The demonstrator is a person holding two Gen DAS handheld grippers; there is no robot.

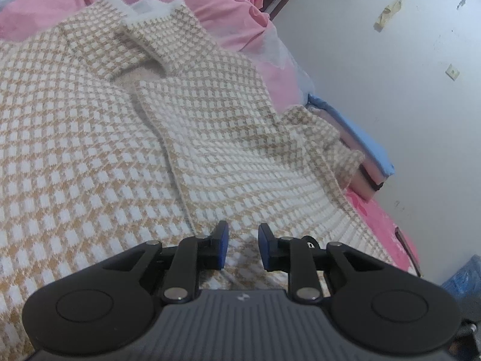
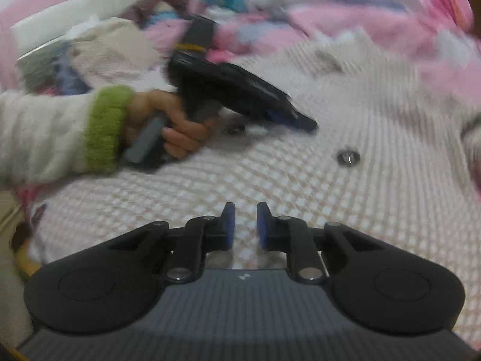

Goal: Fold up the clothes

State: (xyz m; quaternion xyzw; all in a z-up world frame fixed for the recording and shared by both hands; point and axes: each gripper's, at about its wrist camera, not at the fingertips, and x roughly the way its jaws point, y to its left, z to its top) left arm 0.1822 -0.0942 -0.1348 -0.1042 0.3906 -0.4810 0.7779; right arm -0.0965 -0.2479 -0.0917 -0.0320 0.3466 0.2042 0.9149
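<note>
checked tan-and-white knit cardigan (image 1: 90,156) spread flat on pink bed (image 1: 246,15), sleeves crossed. left gripper (image 1: 243,242) and right gripper (image 2: 245,225) hovering low, fingers slightly apart, empty. probably pre-grasp; next needs pinching a hem edge.

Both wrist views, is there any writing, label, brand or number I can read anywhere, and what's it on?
No readable words or numbers in either view.
Left tool: a small pale logo mark on its grey body, a symbol, not letters.
Right tool: the same mark, blurred.
Checked sweater: no visible tag.
Wall: only tape scraps, no text.
</note>
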